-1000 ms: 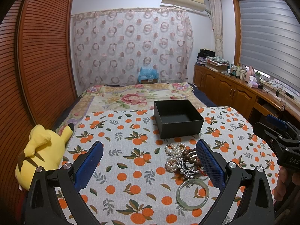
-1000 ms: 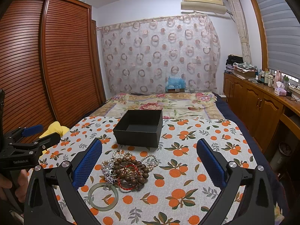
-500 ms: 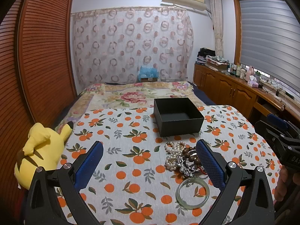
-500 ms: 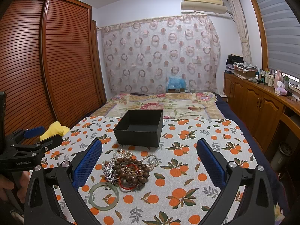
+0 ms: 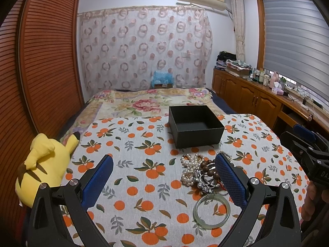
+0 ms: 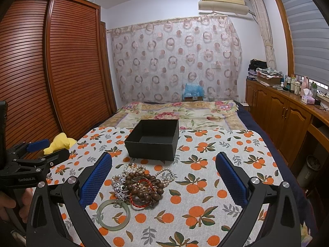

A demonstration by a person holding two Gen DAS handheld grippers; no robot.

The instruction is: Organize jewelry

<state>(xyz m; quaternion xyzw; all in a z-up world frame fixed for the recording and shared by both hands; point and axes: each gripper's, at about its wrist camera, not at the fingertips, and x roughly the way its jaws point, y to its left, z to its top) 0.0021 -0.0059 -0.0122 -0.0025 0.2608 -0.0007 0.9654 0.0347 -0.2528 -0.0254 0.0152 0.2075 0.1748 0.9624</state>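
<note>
Nearby, jewelry pile (image 6: 139, 185) beside black box (image 6: 152, 142)

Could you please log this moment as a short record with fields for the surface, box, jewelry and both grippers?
surface: tablecloth with orange print
box: black box, open, empty, behind the pile
jewelry: tangled pile of pearls and wooden beads; green bangle at its near edge
left gripper: jaws open, holding nothing
right gripper: jaws open, holding nothing
nearby: yellow plush at the left edge

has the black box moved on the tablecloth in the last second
No. The black box sits by the same orange prints on the tablecloth; only the camera drifted slightly.
</note>
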